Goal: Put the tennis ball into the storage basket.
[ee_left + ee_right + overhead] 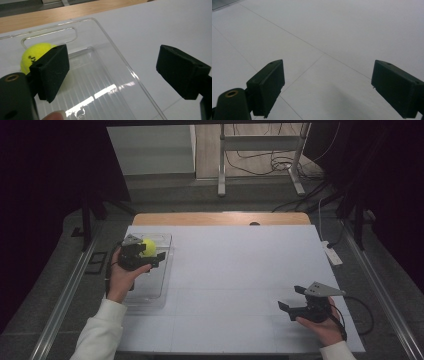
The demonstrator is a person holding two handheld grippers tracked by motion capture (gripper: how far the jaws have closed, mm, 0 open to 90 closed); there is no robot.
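Yellow-green tennis ball point(35, 56): lies in the clear plastic tray point(117, 62), at its handle end.
Left gripper point(148, 255): jaws spread, empty; ball just beside one jaw, outside the gap.
Right gripper point(292, 300): spread, empty, well apart.

The table point(235, 285) was covered by a white sheet marked with thin seams, its bare wooden edge showing along the far side. A clear plastic tray point(162, 285) lay flat on the sheet at the left, and a yellow-green tennis ball point(148, 246) rested in the tray's far end.
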